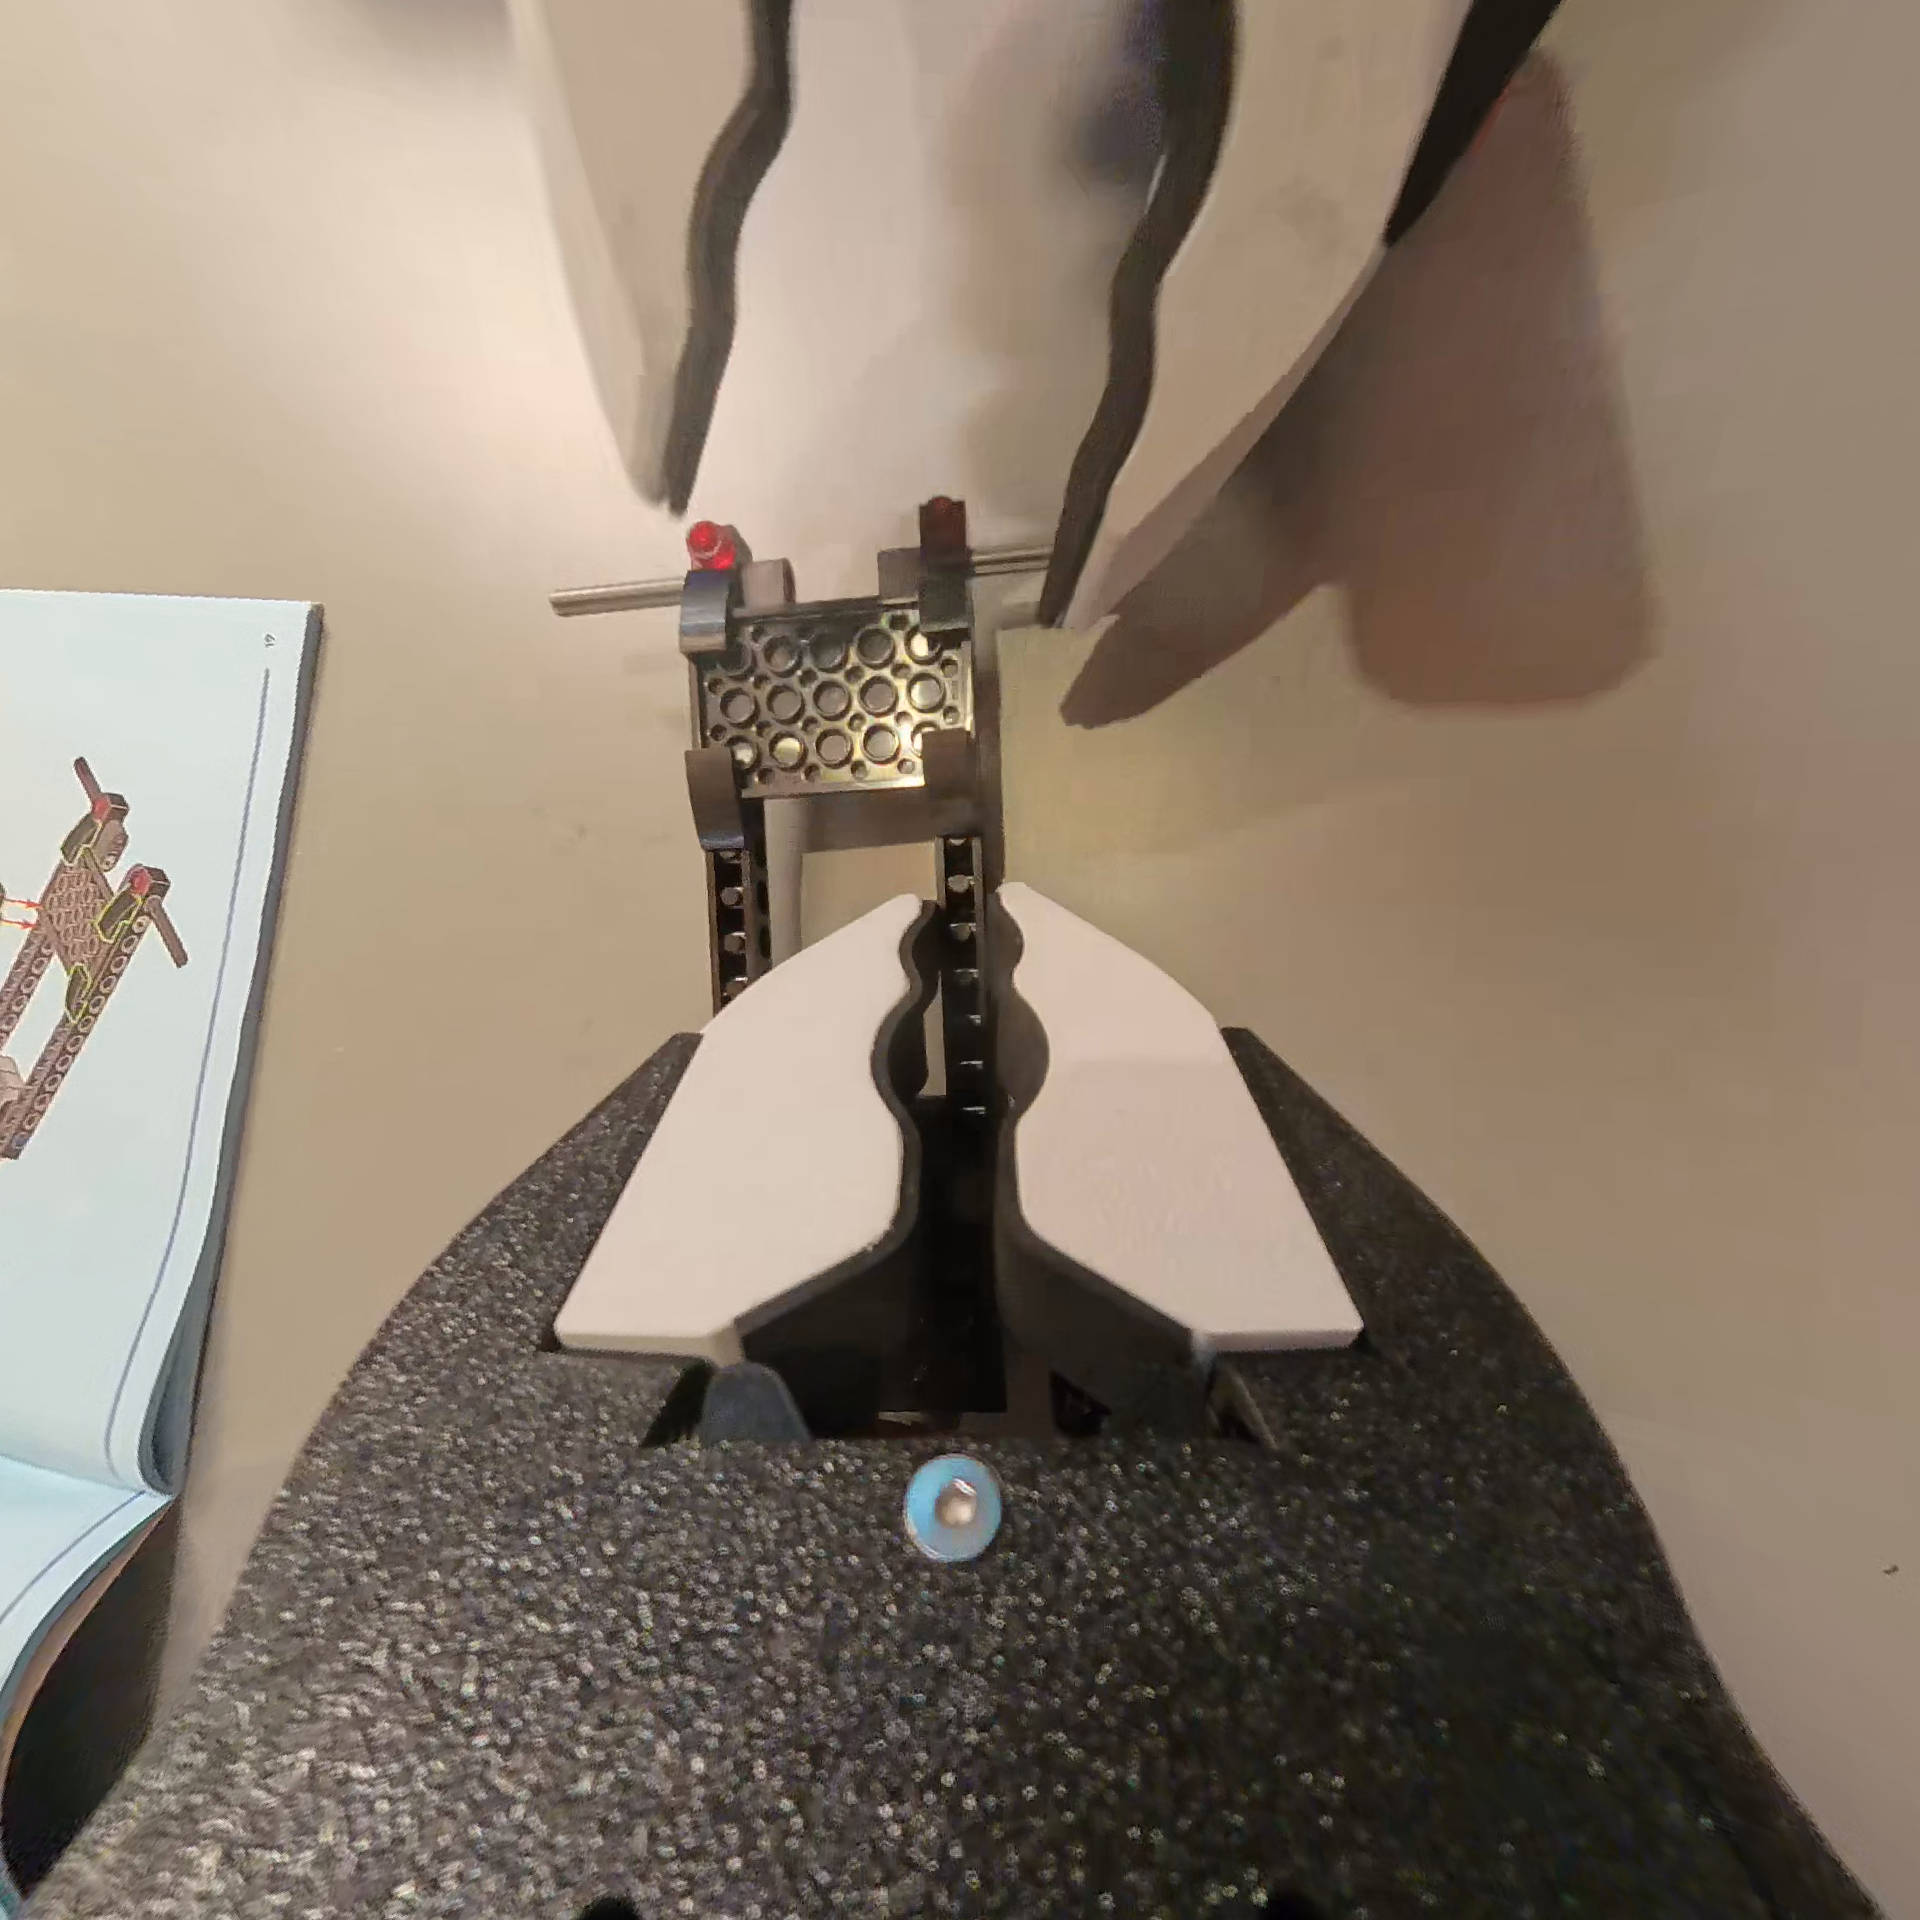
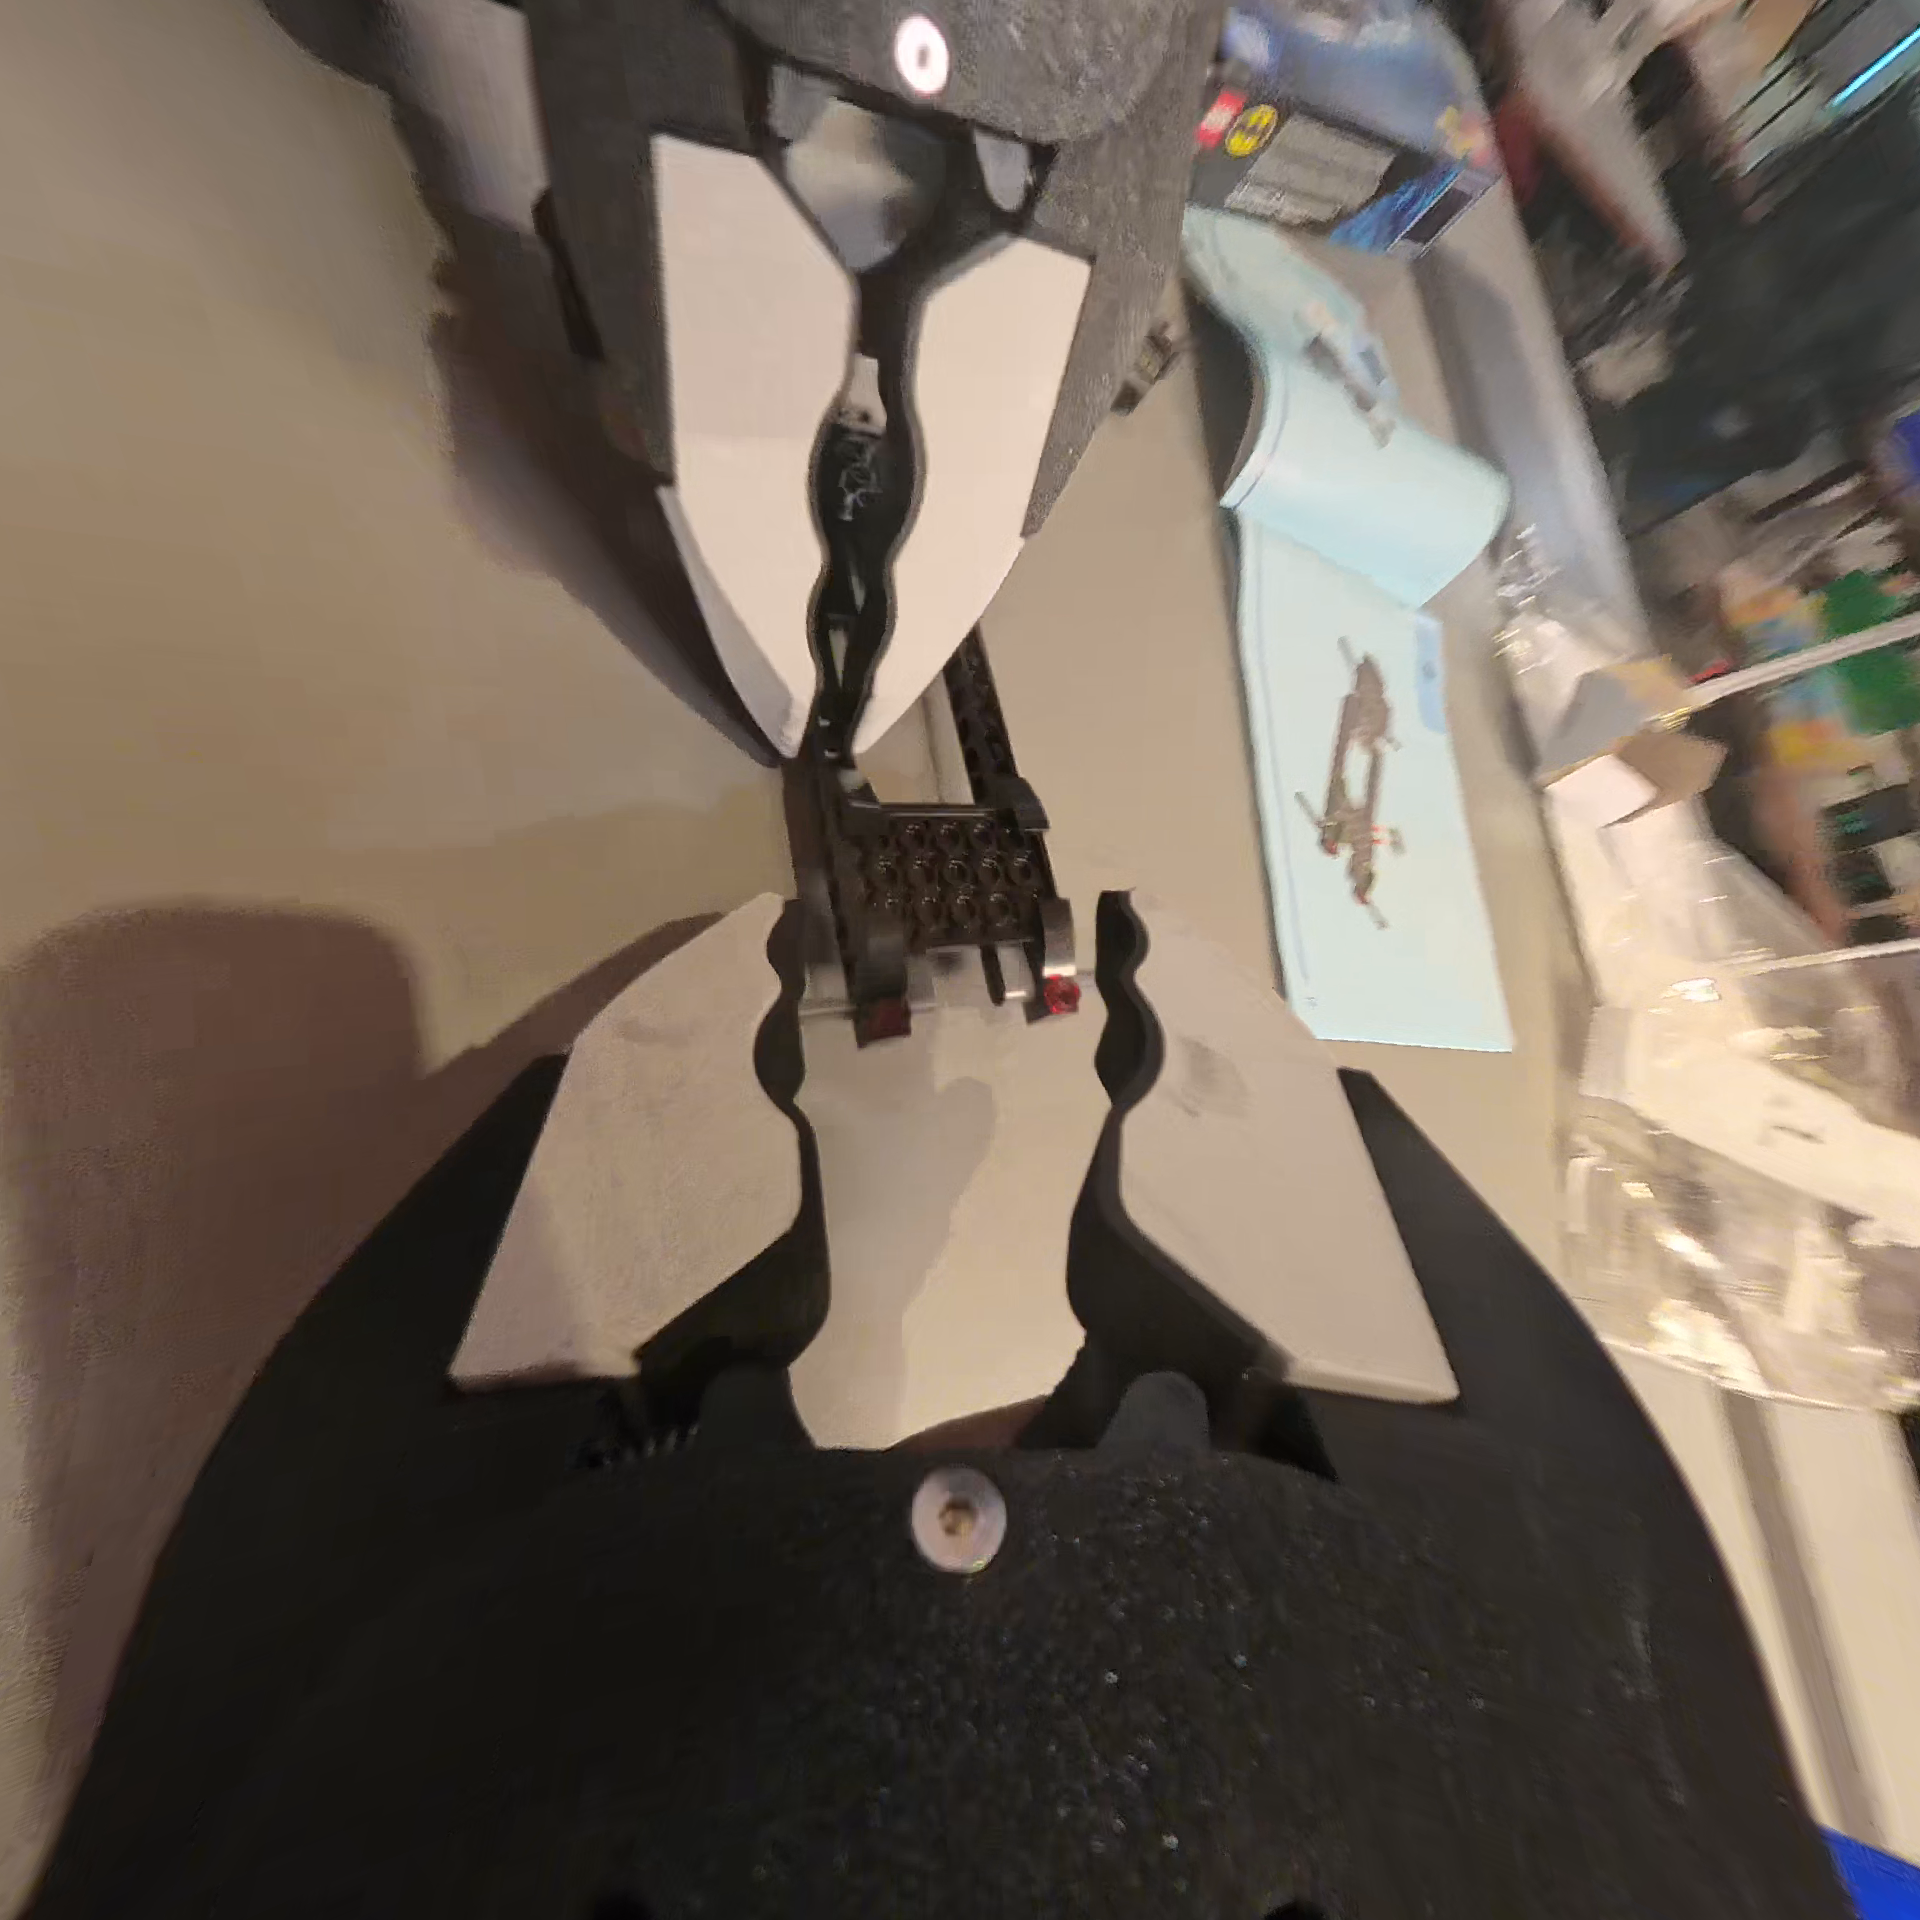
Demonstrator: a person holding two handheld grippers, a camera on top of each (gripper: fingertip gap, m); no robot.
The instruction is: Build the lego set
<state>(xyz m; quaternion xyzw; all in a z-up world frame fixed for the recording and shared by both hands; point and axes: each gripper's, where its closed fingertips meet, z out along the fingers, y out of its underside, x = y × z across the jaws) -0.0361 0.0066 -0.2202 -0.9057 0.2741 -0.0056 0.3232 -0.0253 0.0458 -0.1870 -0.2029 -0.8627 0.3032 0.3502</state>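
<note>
Left gripper (image 1: 961, 904) clamped on black brick frame's (image 1: 831, 707) side beam, mid-table (image 1: 1455, 1039). Right gripper (image 2: 940, 914), jaws apart, straddles axle end; keep left grip steady, approach squarely. Booklet (image 1: 135, 935) at table edge.

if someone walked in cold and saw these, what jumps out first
The black brick-built frame lying on the beige table, red studs at its far end. The left gripper is closed on one of its long beams, while the right gripper faces it with fingers spread wide on either side of the studded end, not touching. An open pale-blue instruction booklet lies at the table's left.
</note>
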